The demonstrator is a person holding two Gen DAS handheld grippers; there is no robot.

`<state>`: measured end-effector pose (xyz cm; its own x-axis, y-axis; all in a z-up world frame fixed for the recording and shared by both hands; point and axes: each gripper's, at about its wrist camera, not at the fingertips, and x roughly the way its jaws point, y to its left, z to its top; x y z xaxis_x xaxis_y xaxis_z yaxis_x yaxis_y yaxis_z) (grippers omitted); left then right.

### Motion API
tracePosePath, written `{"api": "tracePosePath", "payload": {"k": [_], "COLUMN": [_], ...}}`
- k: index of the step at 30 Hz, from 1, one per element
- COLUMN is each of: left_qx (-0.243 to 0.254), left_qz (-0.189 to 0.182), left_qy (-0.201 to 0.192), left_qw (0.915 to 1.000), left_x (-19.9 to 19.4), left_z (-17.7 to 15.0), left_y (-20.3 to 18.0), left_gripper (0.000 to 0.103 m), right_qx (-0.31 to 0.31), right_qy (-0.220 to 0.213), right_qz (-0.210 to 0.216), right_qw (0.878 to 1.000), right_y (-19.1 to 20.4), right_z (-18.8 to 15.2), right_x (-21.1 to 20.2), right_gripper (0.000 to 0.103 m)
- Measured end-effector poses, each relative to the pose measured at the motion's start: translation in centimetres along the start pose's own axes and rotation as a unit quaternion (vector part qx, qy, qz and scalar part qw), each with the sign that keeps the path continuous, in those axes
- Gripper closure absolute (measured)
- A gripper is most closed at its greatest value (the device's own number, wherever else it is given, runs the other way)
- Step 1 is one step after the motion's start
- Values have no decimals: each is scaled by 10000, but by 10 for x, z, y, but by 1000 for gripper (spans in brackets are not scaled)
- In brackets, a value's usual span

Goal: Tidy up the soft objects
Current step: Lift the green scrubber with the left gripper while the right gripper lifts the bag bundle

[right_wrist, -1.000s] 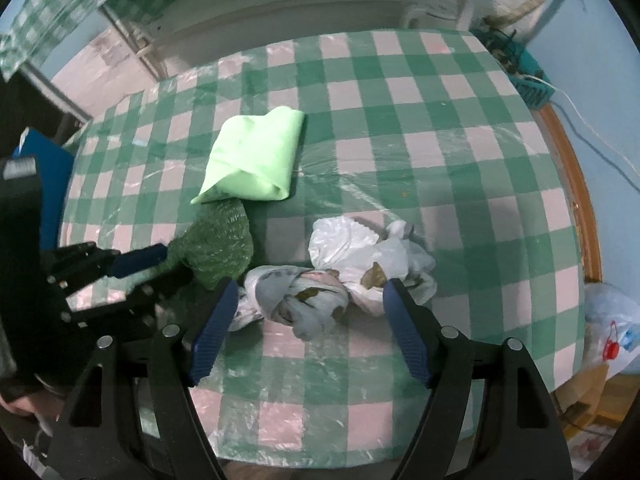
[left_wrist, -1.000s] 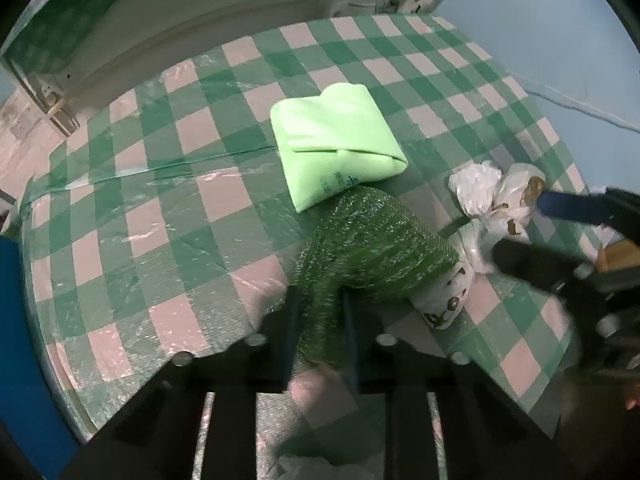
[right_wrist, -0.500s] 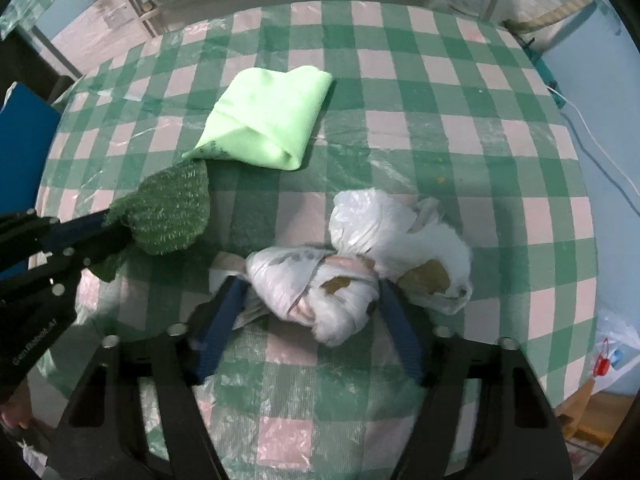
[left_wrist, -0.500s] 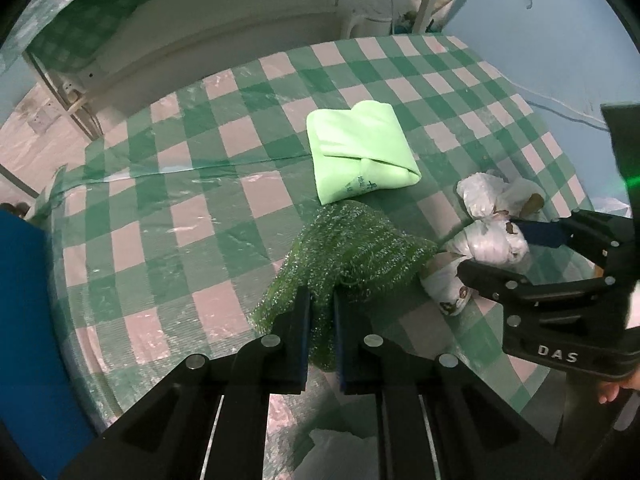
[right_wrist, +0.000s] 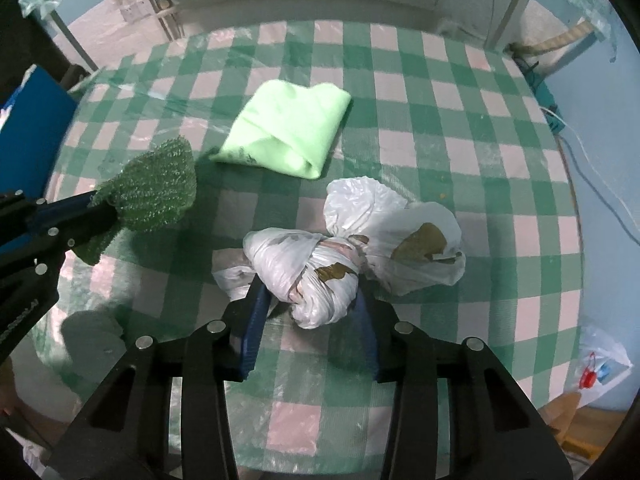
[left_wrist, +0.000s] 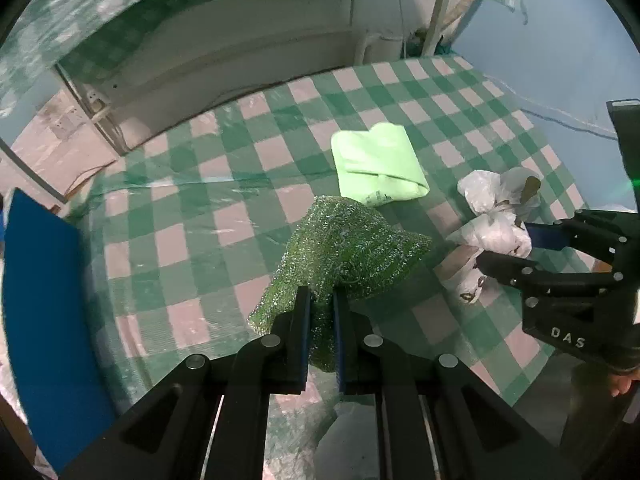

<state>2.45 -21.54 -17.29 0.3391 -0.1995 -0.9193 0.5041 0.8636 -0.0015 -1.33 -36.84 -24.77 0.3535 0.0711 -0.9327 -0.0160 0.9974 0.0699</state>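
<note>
Dark green mesh cloth [left_wrist: 352, 248] hangs clear of the table's [left_wrist: 192, 200] middle, pinched in left gripper [left_wrist: 321, 300]. Right gripper's [right_wrist: 308, 300] jaws, just closing, squeeze the knotted white bag [right_wrist: 308, 264] near the right edge, likely to lift it. Pale green folded cloth [right_wrist: 288, 130] mid-table. Bag contents unclear.

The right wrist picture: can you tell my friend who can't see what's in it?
The right gripper has just been closing around a knotted white plastic bag on a green checked tablecloth. The left gripper holds a dark green scrubby cloth beside a folded light green cloth.
</note>
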Motion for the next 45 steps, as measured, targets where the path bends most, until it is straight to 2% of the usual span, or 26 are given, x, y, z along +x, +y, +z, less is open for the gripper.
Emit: {"api": "tracePosePath", "payload": {"k": [23, 31, 45], "left_qx": [-338, -558, -911], "left_qz": [522, 578, 636], "left_qy": [-846, -1011, -1179], "left_qw": [9945, 9916, 9868], "left_x": [-86, -109, -132], "left_z": [-10, -13, -22], "left_y": [35, 52, 86], "left_gripper": [93, 93, 93], "right_qx": [-310, -502, -786], "right_qy": [-839, -1073, -1200], "right_qz": [359, 482, 582], "right_qw": [9953, 9918, 9879], "right_y": [36, 54, 89], "right_z": [24, 29, 42], "right_x": [-77, -97, -111], "right_gripper": [63, 63, 63]}}
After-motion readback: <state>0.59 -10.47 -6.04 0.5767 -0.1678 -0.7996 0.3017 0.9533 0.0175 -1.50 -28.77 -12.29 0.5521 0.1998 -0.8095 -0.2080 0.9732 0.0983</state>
